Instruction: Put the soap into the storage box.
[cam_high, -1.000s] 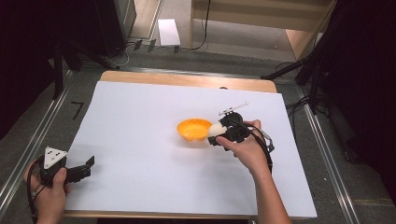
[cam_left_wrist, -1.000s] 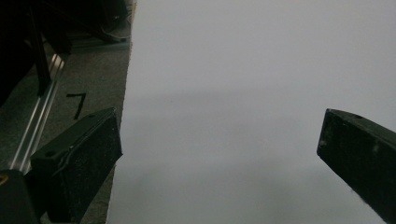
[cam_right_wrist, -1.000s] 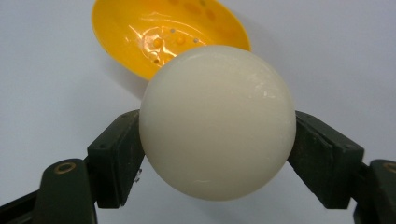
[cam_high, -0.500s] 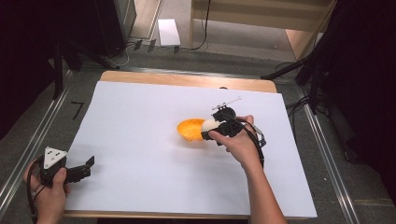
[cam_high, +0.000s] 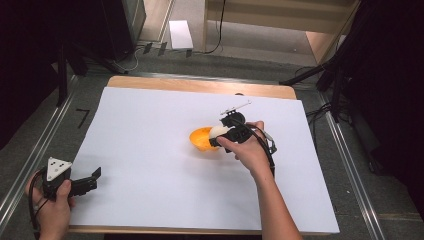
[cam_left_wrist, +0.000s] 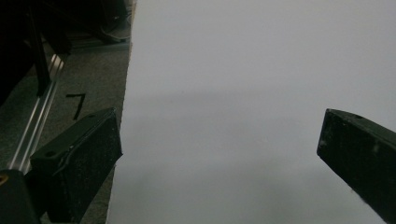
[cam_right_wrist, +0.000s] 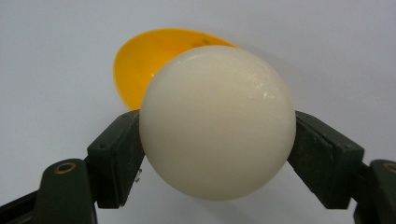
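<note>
On my far left, the left gripper (cam_high: 82, 184) sits at the near-left corner of the white sheet (cam_high: 150, 135), held low in the left hand (cam_high: 50, 210). In the left gripper view its jaws stand wide apart with nothing between them, one jaw hanging over the sheet's left edge above the grey floor (cam_left_wrist: 93, 65). A metal rail (cam_high: 35, 150) runs just outside that edge, so I have little side room there. Ahead of that gripper the sheet is bare across its whole left half.

Moving right, the orange bowl (cam_high: 201, 139) rests on the sheet a little right of centre, well apart from every edge. The white ball (cam_high: 219, 131) sits right at the bowl's right rim; I cannot tell from above whether they touch. The right gripper (cam_high: 223, 135) pinches the ball: in the right gripper view both jaws press its sides, and the ball (cam_right_wrist: 217, 121) hangs in front of the bowl (cam_right_wrist: 140, 65). The right hand (cam_high: 247, 147) comes in from the near-right.

Beyond it, bare sheet runs to the right edge, where another rail (cam_high: 350, 165) borders the table. A strip of wooden tabletop (cam_high: 200, 86) shows along the far edge.
</note>
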